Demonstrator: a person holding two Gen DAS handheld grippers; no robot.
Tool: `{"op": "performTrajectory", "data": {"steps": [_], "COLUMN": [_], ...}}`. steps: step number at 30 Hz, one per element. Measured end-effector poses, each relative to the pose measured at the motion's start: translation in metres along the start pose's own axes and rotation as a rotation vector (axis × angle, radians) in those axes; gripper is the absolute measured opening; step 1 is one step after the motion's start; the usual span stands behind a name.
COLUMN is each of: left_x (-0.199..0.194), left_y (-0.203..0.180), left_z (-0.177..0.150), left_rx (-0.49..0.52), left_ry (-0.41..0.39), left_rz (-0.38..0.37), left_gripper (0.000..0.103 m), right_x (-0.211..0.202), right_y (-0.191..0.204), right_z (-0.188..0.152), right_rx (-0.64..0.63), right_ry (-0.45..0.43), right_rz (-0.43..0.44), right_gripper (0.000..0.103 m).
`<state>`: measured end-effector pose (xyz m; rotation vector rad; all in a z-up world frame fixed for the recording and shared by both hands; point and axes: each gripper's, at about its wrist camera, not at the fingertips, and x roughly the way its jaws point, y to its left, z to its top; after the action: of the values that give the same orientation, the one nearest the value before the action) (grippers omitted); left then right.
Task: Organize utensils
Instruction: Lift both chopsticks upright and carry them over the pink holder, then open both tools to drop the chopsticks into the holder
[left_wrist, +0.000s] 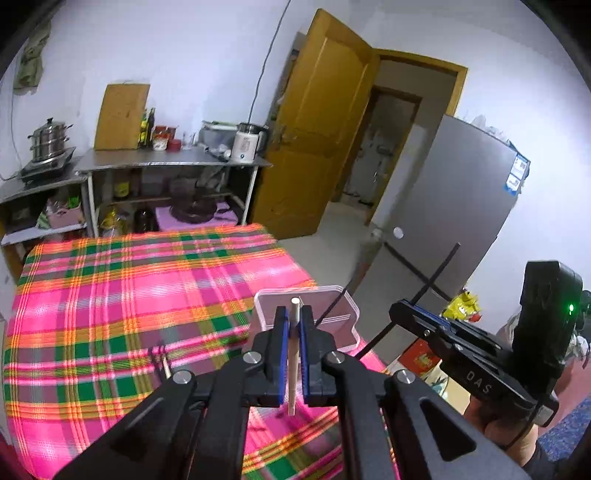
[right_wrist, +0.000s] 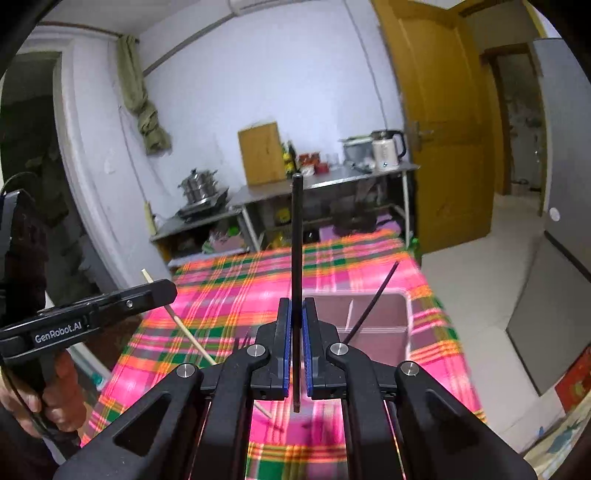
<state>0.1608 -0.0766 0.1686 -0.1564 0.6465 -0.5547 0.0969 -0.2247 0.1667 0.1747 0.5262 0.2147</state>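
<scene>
My left gripper is shut on a pale wooden chopstick, held above the plaid table; it also shows in the right wrist view. My right gripper is shut on a black chopstick that stands upright between the blue pads. The right gripper appears in the left wrist view, right of the clear plastic container. The container stands at the table's right edge with a black chopstick and a pale one leaning inside. More chopsticks lie on the cloth.
A pink, green and orange plaid cloth covers the table. Behind it stand steel shelves with a steamer pot, a kettle and bottles. An open yellow door and a grey fridge are to the right.
</scene>
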Motion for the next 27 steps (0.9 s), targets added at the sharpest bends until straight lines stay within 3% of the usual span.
{"op": "performTrajectory", "data": {"steps": [11,27], "left_x": [0.035,0.113], "left_y": [-0.004,0.031], "left_z": [0.042,-0.001], "left_rx": [0.006,-0.045], "left_ry": [-0.058,0.101], "left_rz": [0.003,0.031], "left_gripper": [0.006,0.007], "right_x": [0.017,0.085], "right_y": [-0.024,-0.048], "right_z": [0.032,-0.014], "right_rx": [0.048,0.087], "right_ry": [-0.071,0.097], "right_rz": [-0.031,-0.051], "right_gripper": [0.005,0.005]}}
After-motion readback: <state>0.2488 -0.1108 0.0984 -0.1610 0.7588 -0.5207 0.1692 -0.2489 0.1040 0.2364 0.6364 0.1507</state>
